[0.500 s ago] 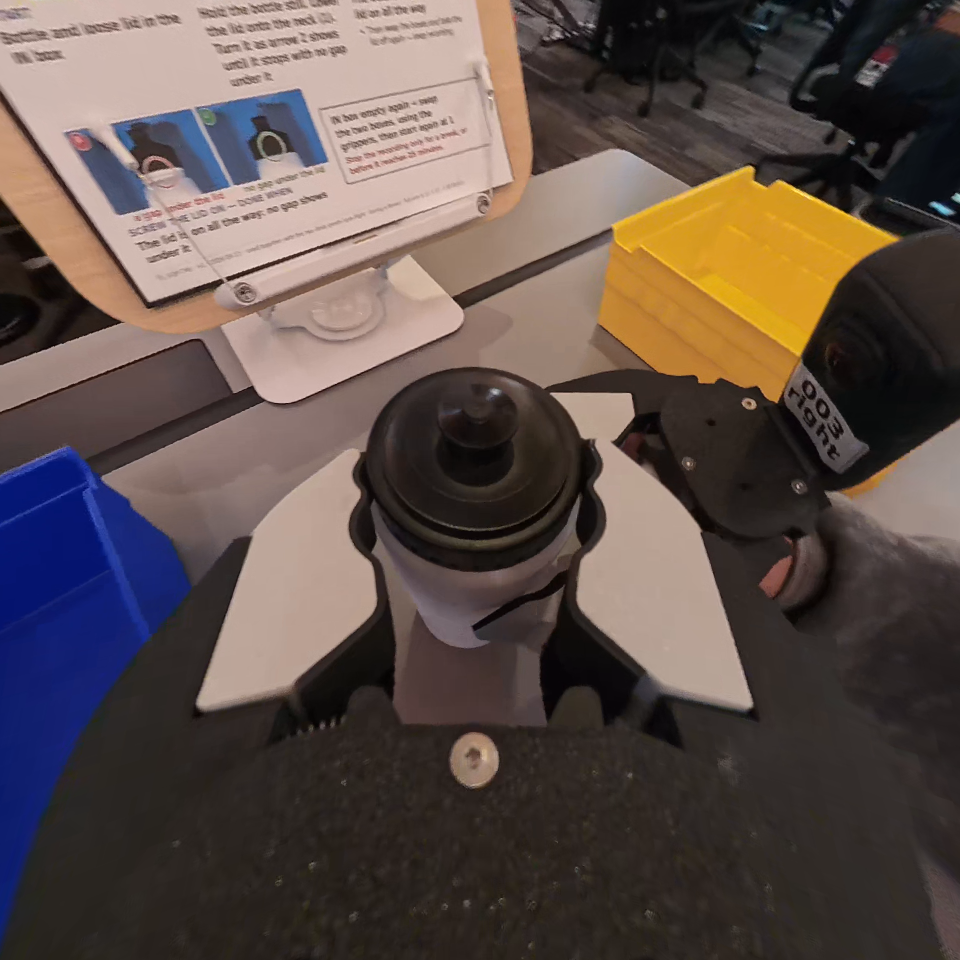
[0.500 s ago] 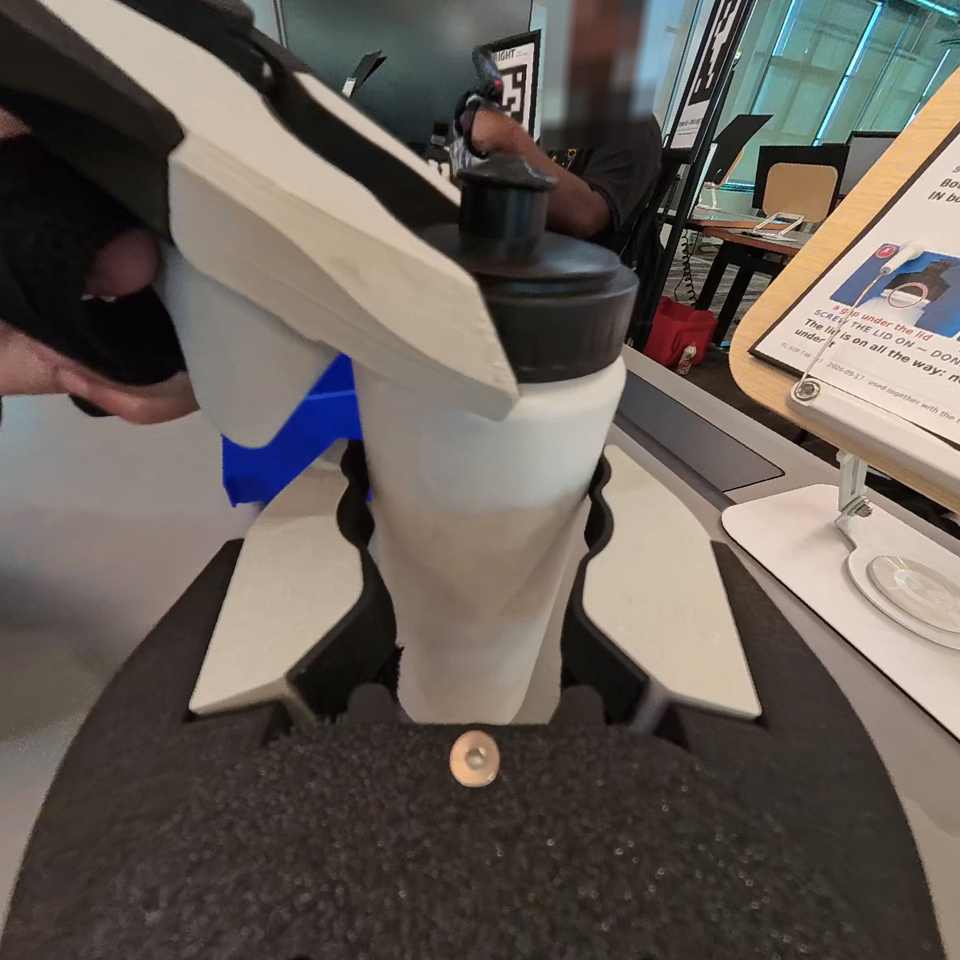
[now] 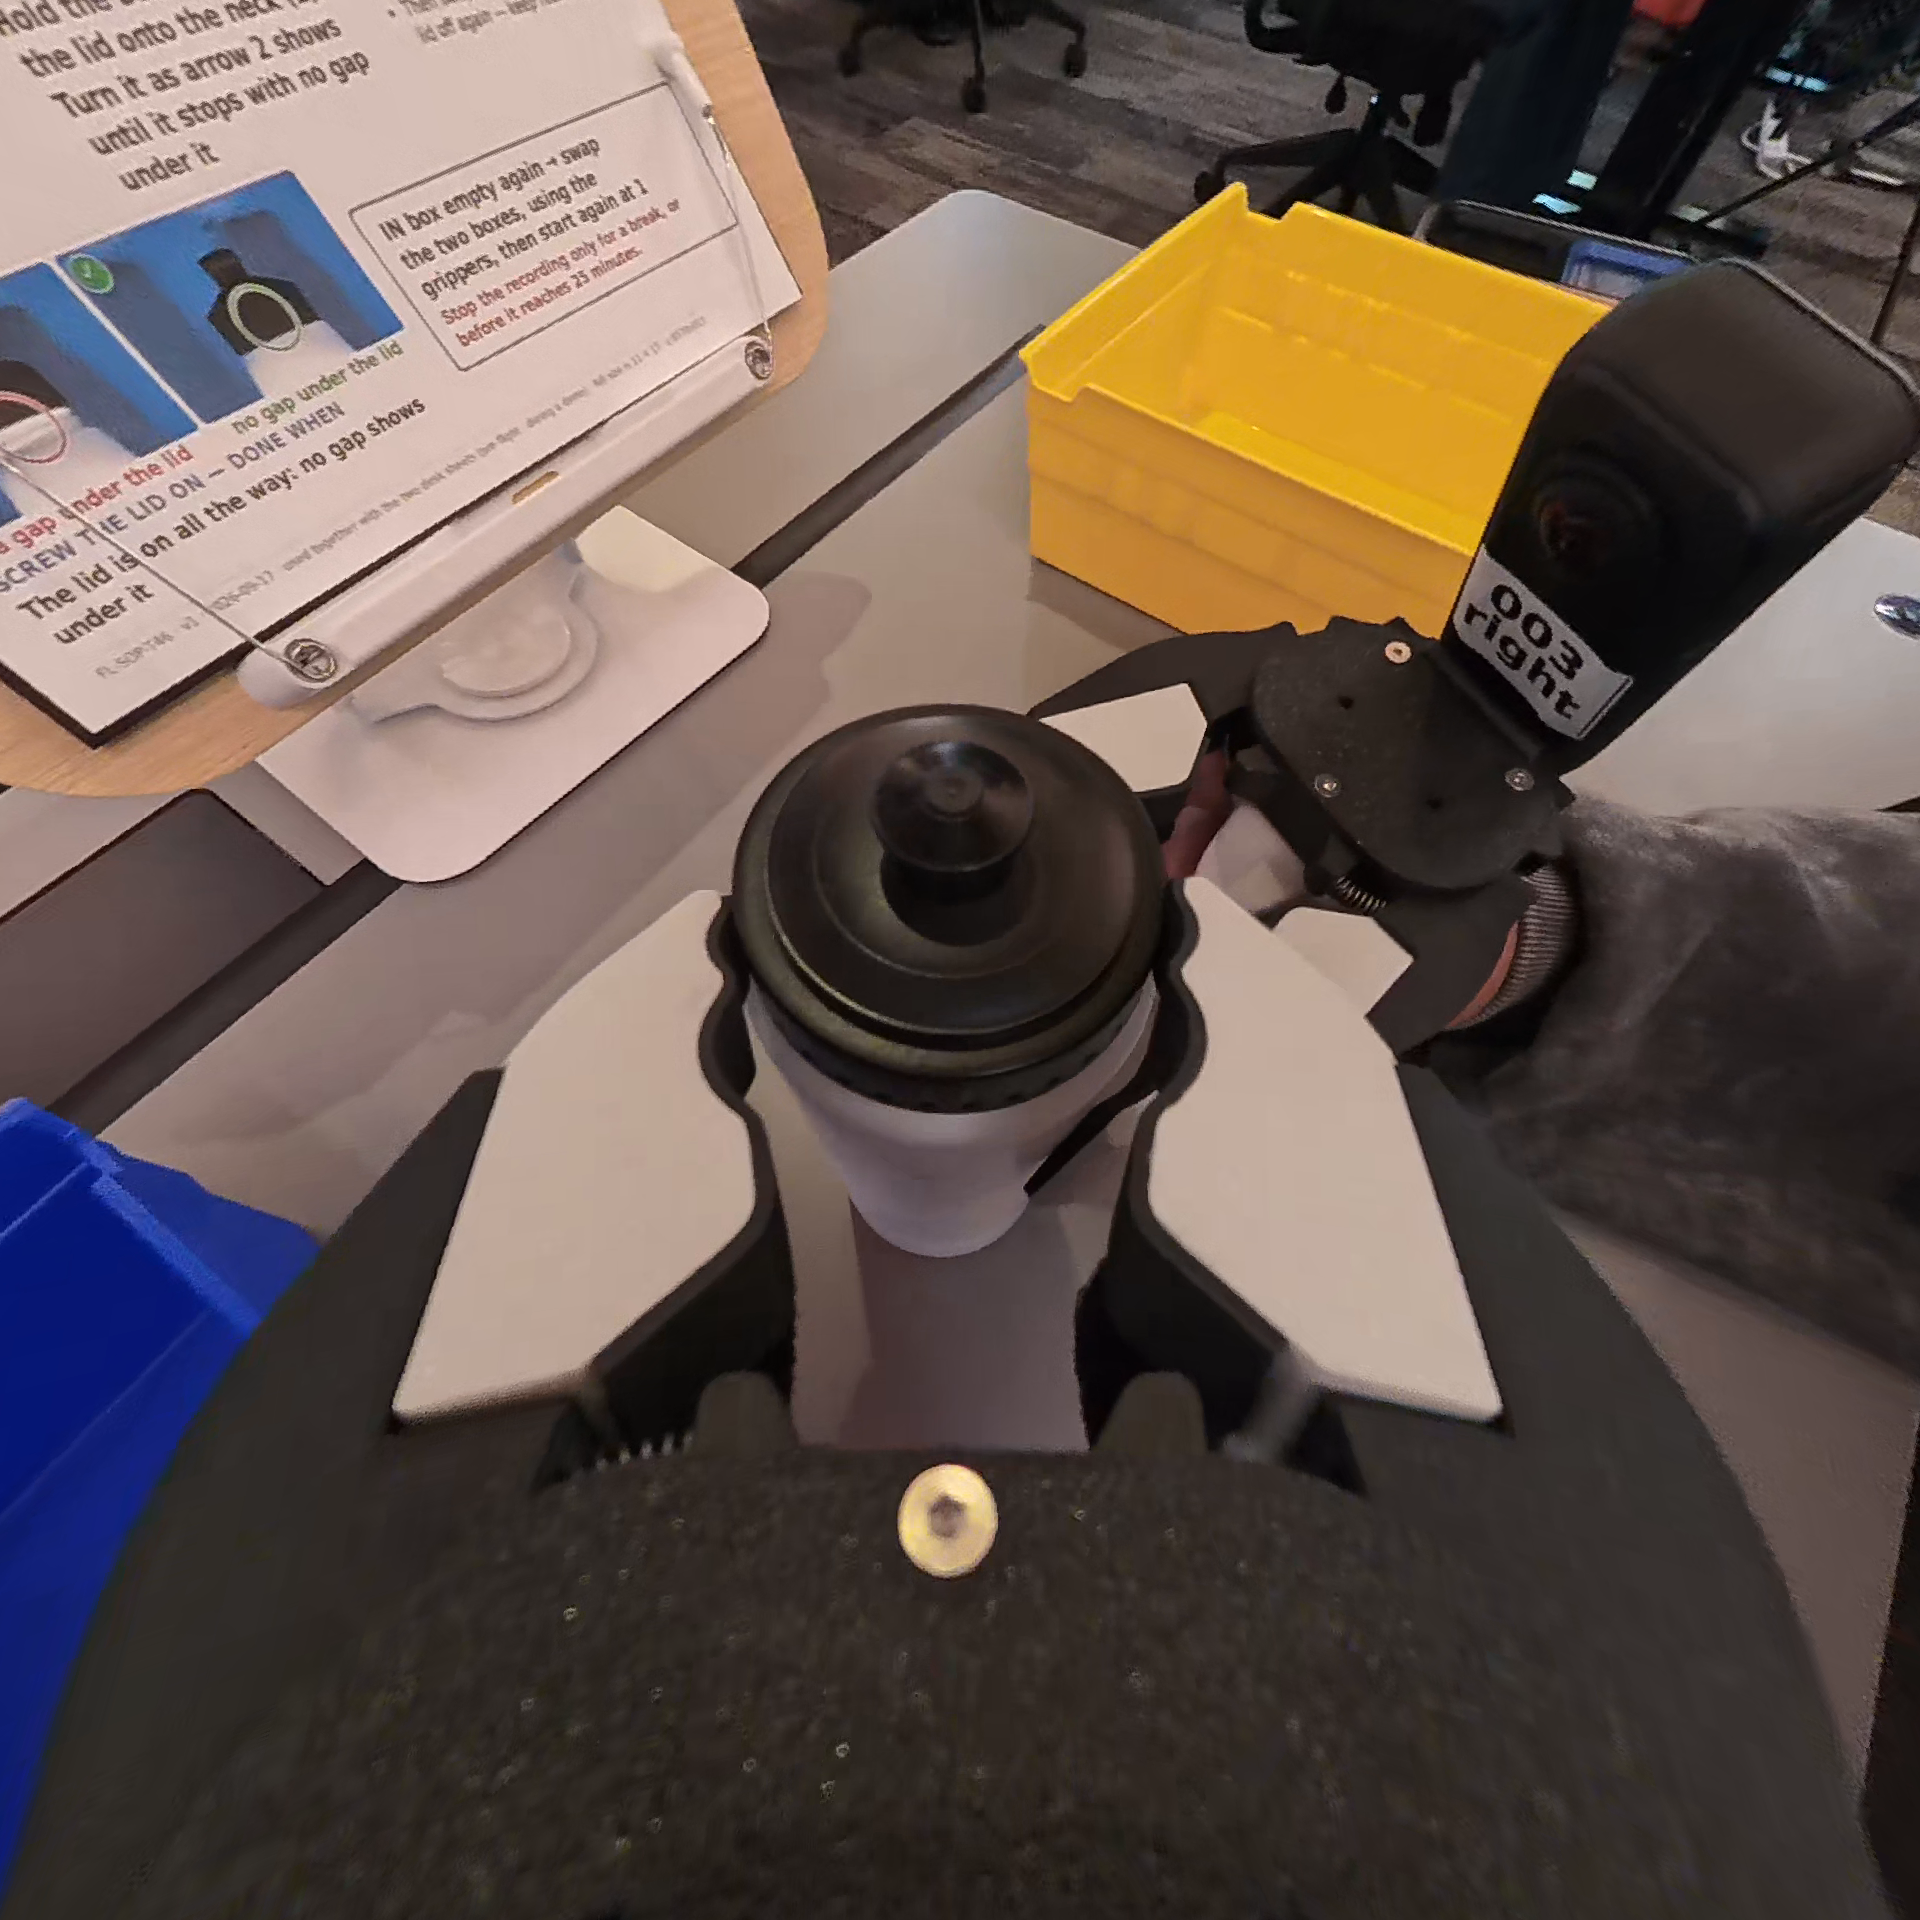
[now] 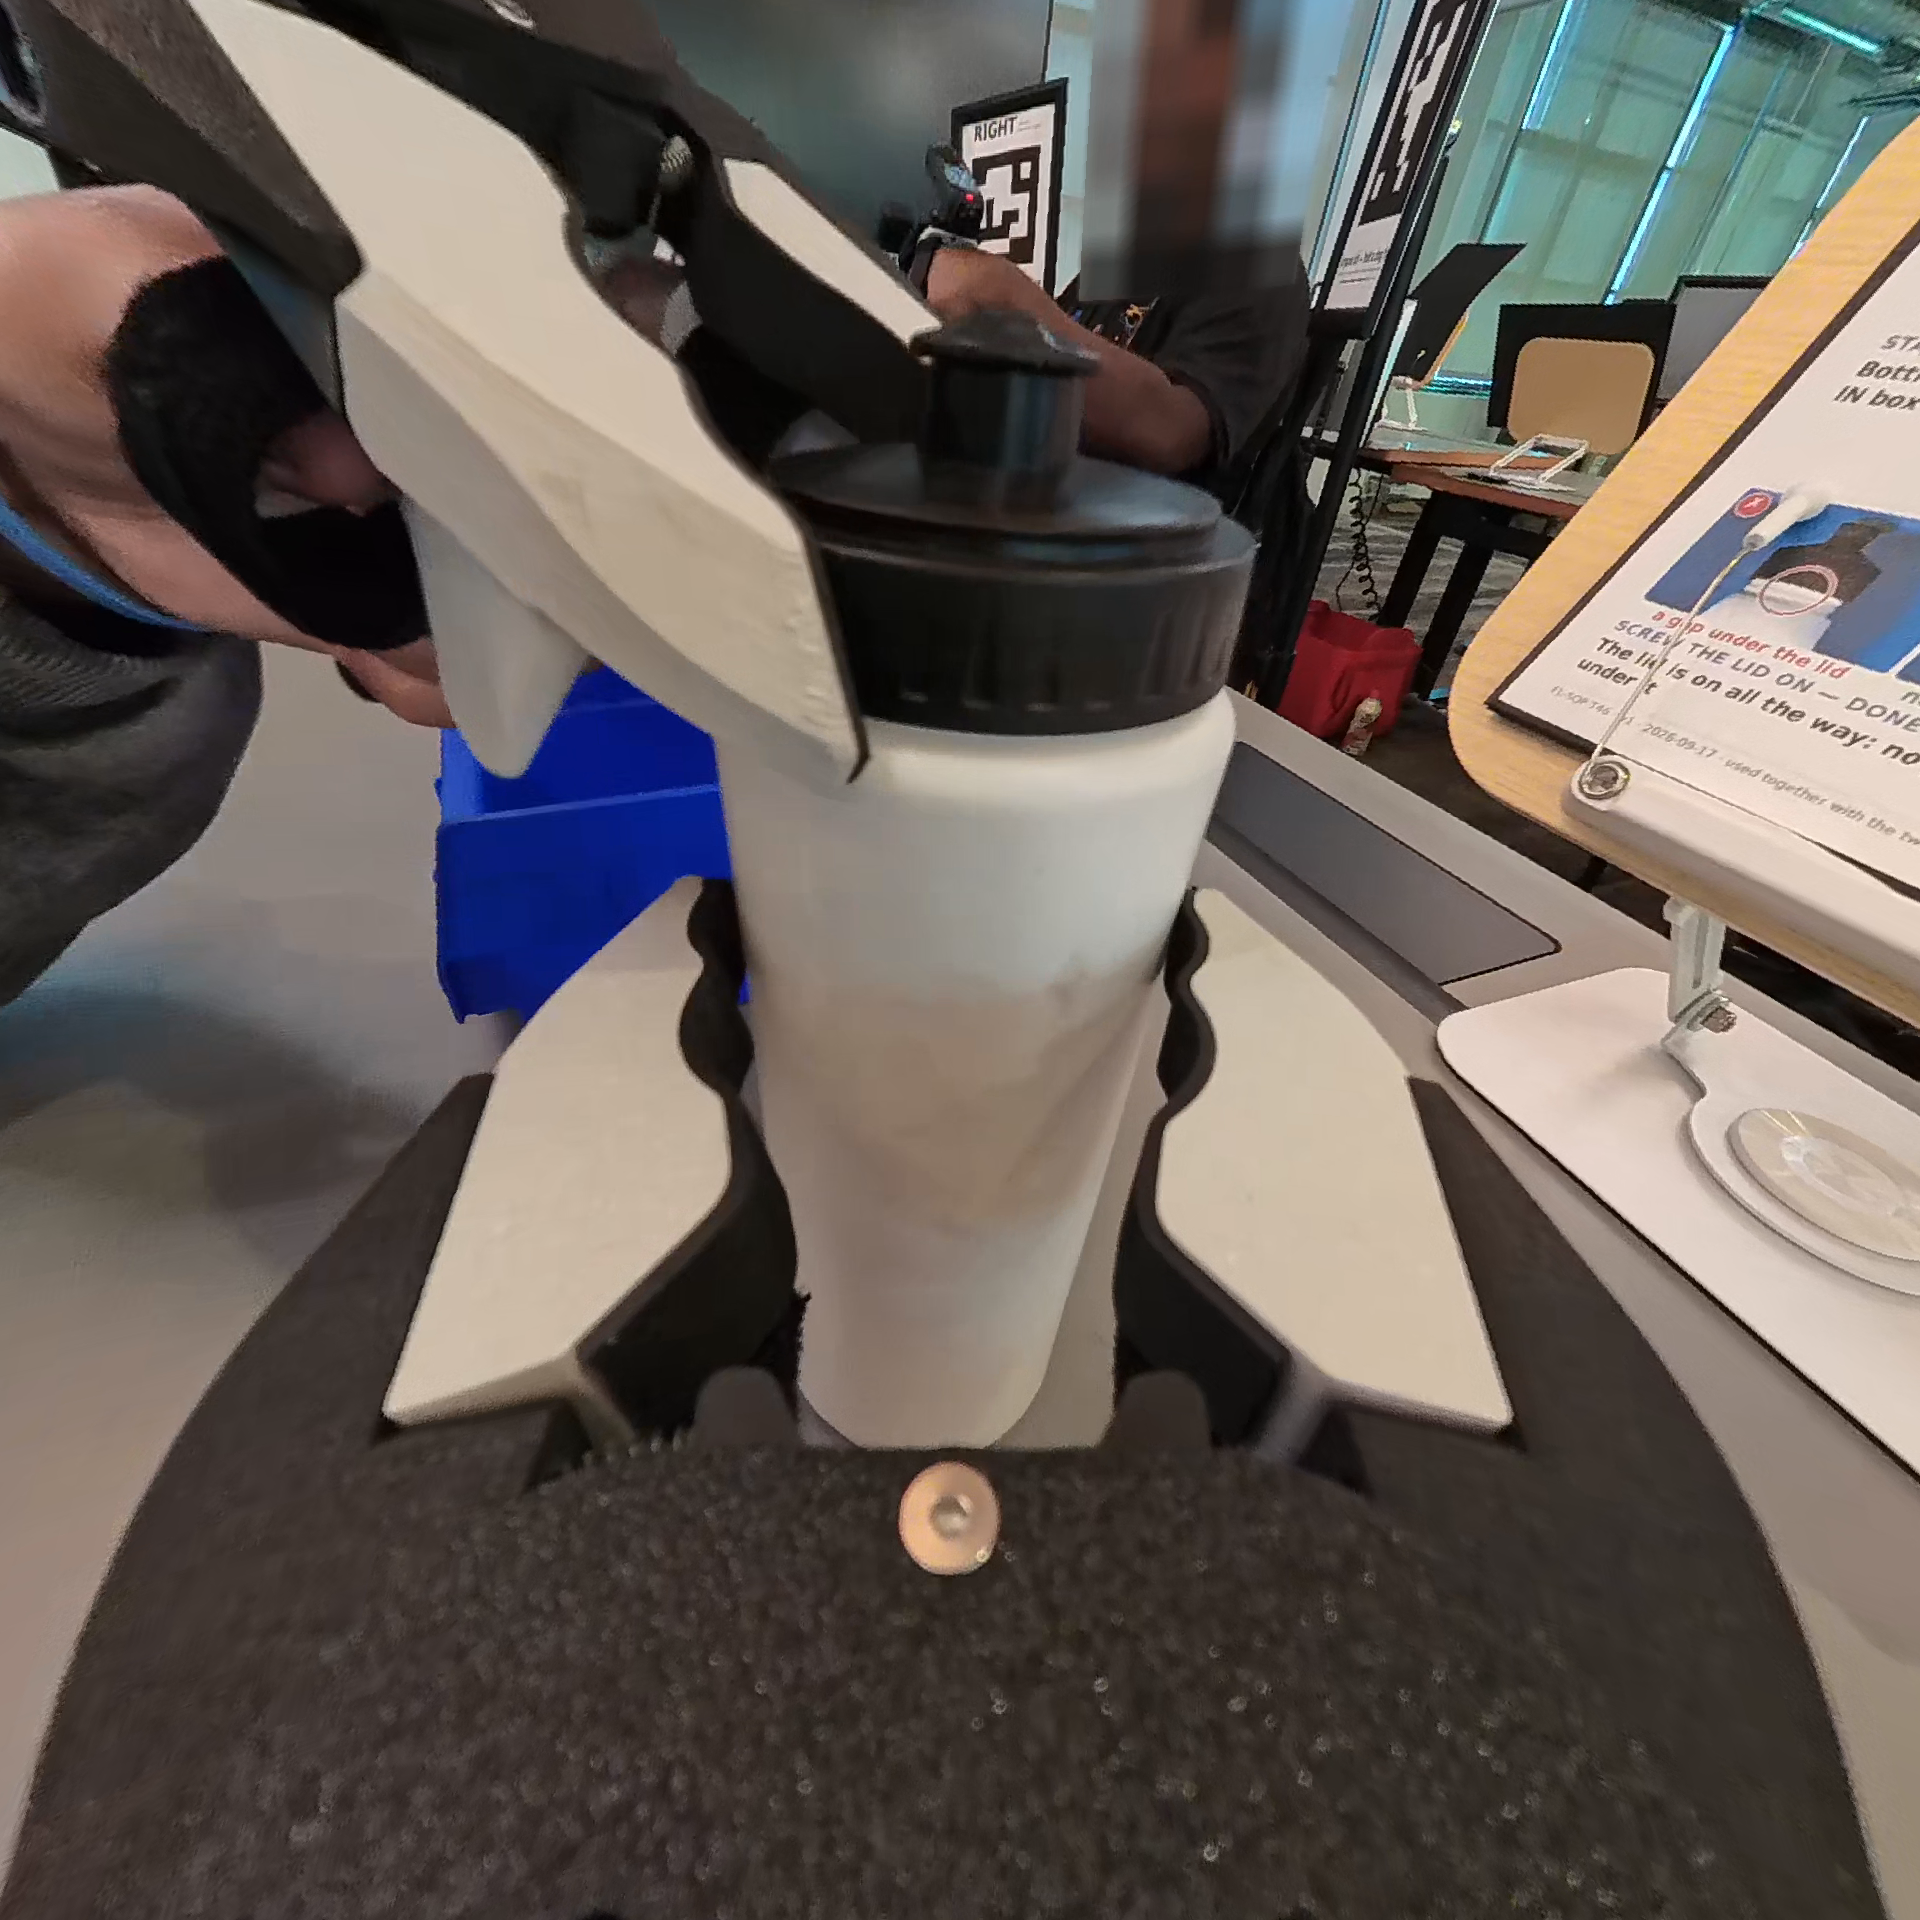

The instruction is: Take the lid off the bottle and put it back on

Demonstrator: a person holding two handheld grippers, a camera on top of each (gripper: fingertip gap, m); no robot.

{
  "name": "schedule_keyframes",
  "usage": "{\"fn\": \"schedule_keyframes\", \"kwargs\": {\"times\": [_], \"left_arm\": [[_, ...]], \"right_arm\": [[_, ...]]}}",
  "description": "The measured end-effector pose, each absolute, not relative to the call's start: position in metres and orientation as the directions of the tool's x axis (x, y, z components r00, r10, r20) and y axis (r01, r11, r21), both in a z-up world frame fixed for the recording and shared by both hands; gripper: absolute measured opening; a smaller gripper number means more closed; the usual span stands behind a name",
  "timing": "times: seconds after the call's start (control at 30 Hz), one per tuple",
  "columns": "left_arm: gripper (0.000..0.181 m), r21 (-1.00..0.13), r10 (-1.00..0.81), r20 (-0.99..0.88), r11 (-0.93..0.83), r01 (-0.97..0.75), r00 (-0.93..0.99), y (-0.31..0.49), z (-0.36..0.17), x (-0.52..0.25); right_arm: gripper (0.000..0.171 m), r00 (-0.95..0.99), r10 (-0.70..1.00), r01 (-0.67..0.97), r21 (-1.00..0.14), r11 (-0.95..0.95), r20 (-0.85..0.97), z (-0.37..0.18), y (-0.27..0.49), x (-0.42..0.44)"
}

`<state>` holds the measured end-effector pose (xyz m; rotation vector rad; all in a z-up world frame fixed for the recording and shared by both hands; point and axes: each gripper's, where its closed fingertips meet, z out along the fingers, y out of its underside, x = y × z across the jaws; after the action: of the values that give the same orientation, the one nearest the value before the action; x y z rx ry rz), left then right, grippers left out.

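- Right gripper [image 4: 951, 1049] clamps its 2 fingers on the white bottle [image 4: 966, 997], upright over the grey table [image 3: 904, 582].
- Left gripper [image 3: 951, 997] comes from above, both fingers pressed against the black lid [image 3: 945, 883], seated on the neck.
- Farther back: blue bin [image 4: 582, 831], yellow bin [image 3: 1278, 416], instruction stand [image 3: 416, 343].

A yellow bin [image 3: 1278, 416] sits on the grey tabletop [image 3: 914, 582] at the far right, and a blue bin [image 3: 114, 1382] stands at the near left edge. Between them, farther back, a white stand [image 3: 499, 727] holds a tilted wooden board [image 3: 790, 208] with a printed instruction sheet [image 3: 343, 260] clipped to it. Office chairs [image 3: 1340, 94] stand on the carpet beyond. In the right wrist view, a red box [image 4: 1351, 665] lies on the floor behind the tabletop, and a seated person [image 4: 1195, 343] is in the background.
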<state>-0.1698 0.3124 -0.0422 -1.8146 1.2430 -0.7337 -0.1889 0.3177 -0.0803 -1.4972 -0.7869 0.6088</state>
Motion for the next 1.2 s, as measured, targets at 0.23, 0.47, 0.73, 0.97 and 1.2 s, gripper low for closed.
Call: {"fn": "schedule_keyframes", "kwargs": {"times": [0.23, 0.47, 0.73, 0.97, 1.2], "left_arm": [[0.076, -0.859, -0.936, 0.054, -0.221, -0.462, 0.348, 0.311, -0.042, -0.171], [0.102, -0.934, -0.864, 0.197, -0.308, -0.178, 0.463, 0.285, 0.006, -0.202], [0.091, -0.911, -0.675, 0.228, -0.402, -0.091, 0.701, 0.164, -0.112, -0.250], [0.085, -0.935, -0.755, 0.264, -0.352, -0.033, 0.600, 0.120, -0.109, -0.244], [0.082, -0.921, -0.750, 0.258, -0.381, -0.078, 0.609, 0.117, -0.119, -0.247]], "right_arm": [[0.079, 0.624, 0.778, 0.110, -0.994, 0.011, 0.078, -0.080, 0.318, -0.189], [0.091, 0.576, 0.817, 0.064, -0.998, 0.004, 0.040, -0.083, 0.313, -0.188], [0.101, 0.554, 0.829, 0.001, -0.996, -0.092, -0.076, -0.087, 0.316, -0.187], [0.084, 0.548, 0.830, 0.040, -0.988, -0.149, -0.103, -0.105, 0.324, -0.198], [0.083, 0.506, 0.825, -0.039, -0.962, -0.269, -0.251, -0.064, 0.321, -0.194]]}}
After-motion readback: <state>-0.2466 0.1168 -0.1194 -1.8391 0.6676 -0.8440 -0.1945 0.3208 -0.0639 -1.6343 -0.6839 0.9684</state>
